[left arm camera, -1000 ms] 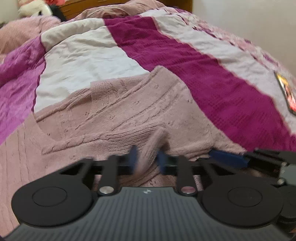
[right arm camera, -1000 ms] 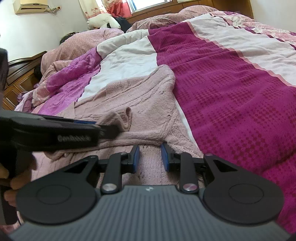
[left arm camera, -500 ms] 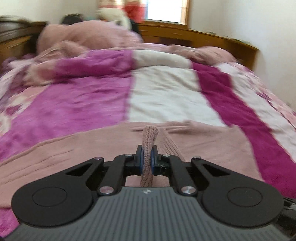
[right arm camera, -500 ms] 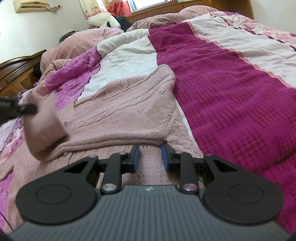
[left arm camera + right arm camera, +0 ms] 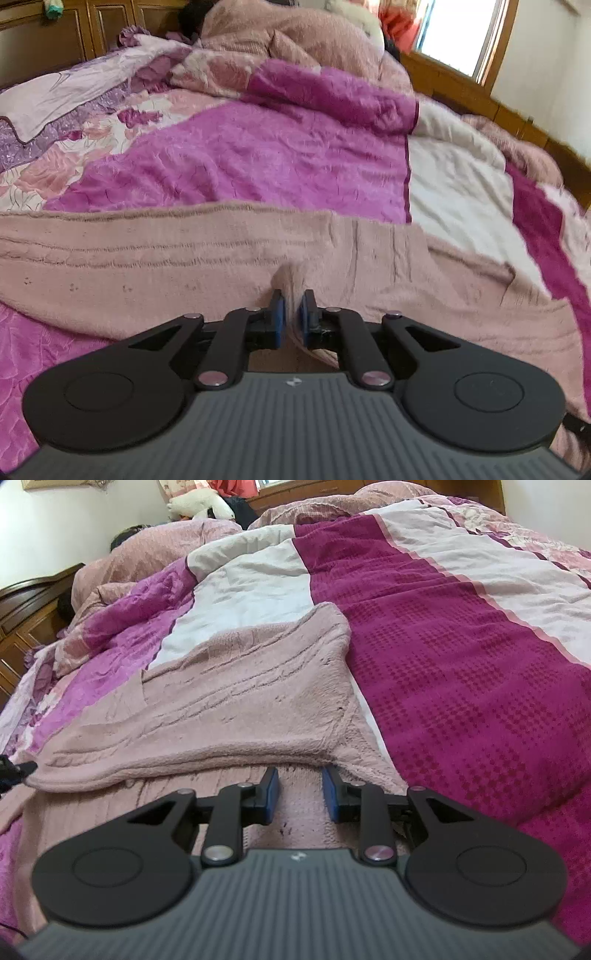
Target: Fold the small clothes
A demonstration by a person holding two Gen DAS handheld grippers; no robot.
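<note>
A pink knitted sweater (image 5: 236, 701) is laid flat on the bed (image 5: 461, 672), on a magenta and white quilt (image 5: 258, 155). The jaws of the left gripper (image 5: 291, 314) are closed almost fully, and a pinch of the sweater's cuff (image 5: 290, 275) is clamped between them, bunched just ahead of the pads. The jaws of the right gripper (image 5: 300, 794) are parted moderately and nothing is clamped; ribbed knit lies beneath the gap, and a folded edge (image 5: 207, 757) runs crosswise just ahead of the tips. From the left jaws, the garment's body extends ahead and to both sides, its long axis crosswise. The sleeve is judged ready to be carried by the nearer left hand.
</note>
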